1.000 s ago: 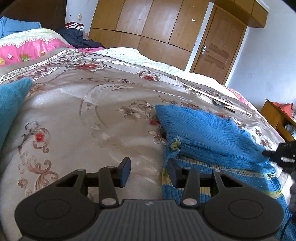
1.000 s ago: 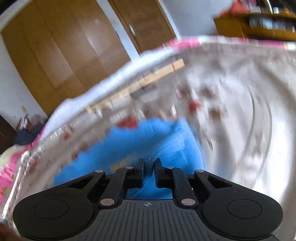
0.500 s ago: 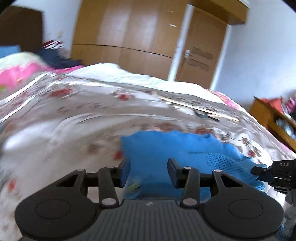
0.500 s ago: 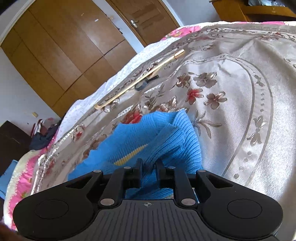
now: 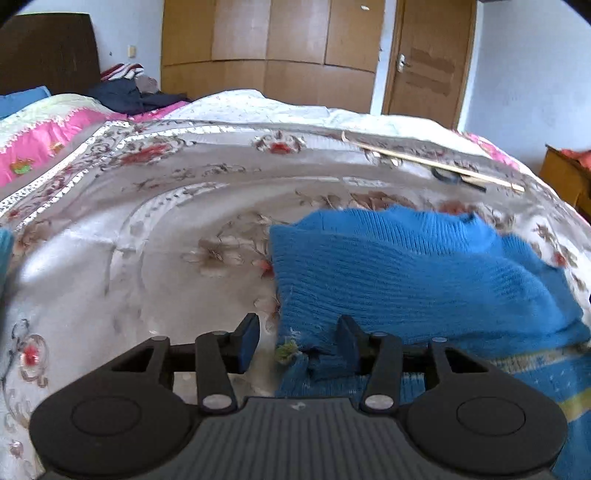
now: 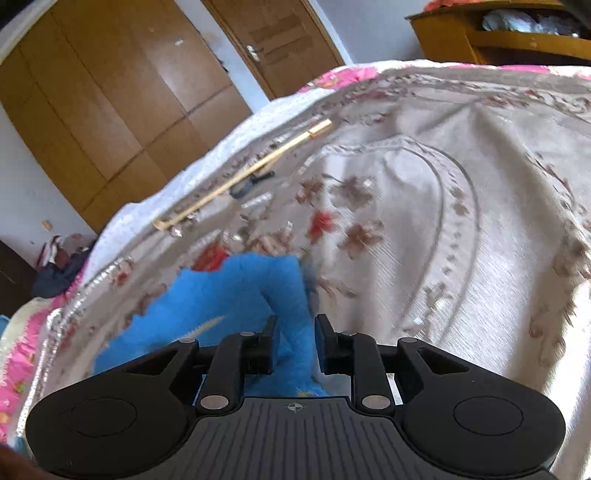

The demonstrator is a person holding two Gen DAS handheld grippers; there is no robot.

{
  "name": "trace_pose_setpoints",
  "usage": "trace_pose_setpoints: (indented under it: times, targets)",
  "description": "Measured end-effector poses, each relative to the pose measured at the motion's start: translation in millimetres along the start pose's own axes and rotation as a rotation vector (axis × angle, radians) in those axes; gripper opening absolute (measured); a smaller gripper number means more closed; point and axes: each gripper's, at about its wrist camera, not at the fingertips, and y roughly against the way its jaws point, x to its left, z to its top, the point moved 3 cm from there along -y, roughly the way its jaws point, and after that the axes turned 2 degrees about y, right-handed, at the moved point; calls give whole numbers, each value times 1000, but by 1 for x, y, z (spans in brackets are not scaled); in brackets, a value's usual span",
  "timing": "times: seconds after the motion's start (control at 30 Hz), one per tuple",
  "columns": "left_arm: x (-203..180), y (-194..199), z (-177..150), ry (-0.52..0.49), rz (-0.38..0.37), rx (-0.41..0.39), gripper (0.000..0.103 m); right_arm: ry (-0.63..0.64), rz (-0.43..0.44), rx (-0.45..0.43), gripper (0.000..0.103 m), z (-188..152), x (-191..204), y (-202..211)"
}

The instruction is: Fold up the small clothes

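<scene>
A blue knit sweater (image 5: 413, 273) with a yellow stripe lies partly folded on the flowered bedspread (image 5: 147, 236). My left gripper (image 5: 297, 341) is open, low over the sweater's left edge, its right finger on the knit and its left finger over bare bedspread. In the right wrist view the sweater (image 6: 229, 295) lies ahead and left. My right gripper (image 6: 294, 341) has its jaws apart with a fold of the sweater lying between them, not pinched.
A long wooden stick (image 5: 432, 162) and a small dark object (image 5: 448, 177) lie at the bed's far side. Pink bedding (image 5: 40, 144) and piled clothes (image 5: 129, 88) are far left. Wardrobe, door and a wooden shelf unit (image 6: 517, 33) stand beyond.
My right gripper has opened and let go of the sweater fold it was shut on. My left gripper swung over the sweater and back to its left edge, staying open.
</scene>
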Motion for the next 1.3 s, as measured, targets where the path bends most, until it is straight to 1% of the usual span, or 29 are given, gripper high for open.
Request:
trace_pose_setpoints:
  times: [0.03,0.1,0.17,0.23,0.3,0.33,0.37,0.4,0.43,0.57,0.6,0.63,0.67,0.7,0.77,0.9,0.97,1.03,1.1,1.2,1.23,1.3]
  targets:
    - [-4,3,2,-20,4,-21,58,30,1,-3,22,1,5,-3]
    - [-14,6,7,-64,-10,-53,58,90,0,15,24,5,16,-14]
    - [-22,3,9,-91,-29,-53,58,135,2,71,40,6,25,-33]
    - [-25,-6,10,-87,-36,-32,58,175,4,109,41,4,31,-46]
    - [-24,-15,6,-91,-19,-6,58,250,-12,121,41,1,37,-52]
    - [-23,-18,4,-95,-13,-2,58,274,-21,124,33,1,38,-52]
    - [-22,-18,3,-95,-16,-6,59,282,-24,130,17,0,38,-51]
    - [-21,-18,2,-95,-16,-8,59,274,-21,137,8,2,36,-49]
    - [-18,-18,2,-88,-9,-6,60,260,-9,134,5,2,34,-44]
    - [-2,-21,1,-2,-3,4,62,179,17,61,4,9,28,-23]
    - [0,-22,-1,3,-4,6,63,172,4,56,4,8,26,-24]
    - [-1,-23,-2,-3,-3,9,63,190,-32,76,7,5,25,-31]
    - [-2,-23,-2,-16,4,12,63,219,-63,132,12,1,24,-41]
    - [-4,-21,-1,-27,10,15,63,234,-75,147,12,-1,25,-45]
    - [-5,-15,0,-36,11,18,62,268,-91,99,13,0,31,-35]
    - [-7,-1,3,-31,0,-14,62,350,-106,-20,14,0,48,-5]
    - [-13,2,6,-41,-16,-28,62,396,-74,-42,16,-5,59,3]
    - [-24,-1,11,-63,-40,-33,62,432,-18,-32,16,-11,72,1]
    - [-38,-5,19,-100,-60,-49,62,443,31,-6,16,-16,83,-8]
    - [-55,-22,28,-138,-84,-29,62,459,80,35,16,-22,102,-27]
    - [-57,-32,29,-143,-79,-3,62,466,69,62,15,-25,105,-38]
    - [-57,-49,25,-147,-60,52,62,442,14,141,16,-32,102,-61]
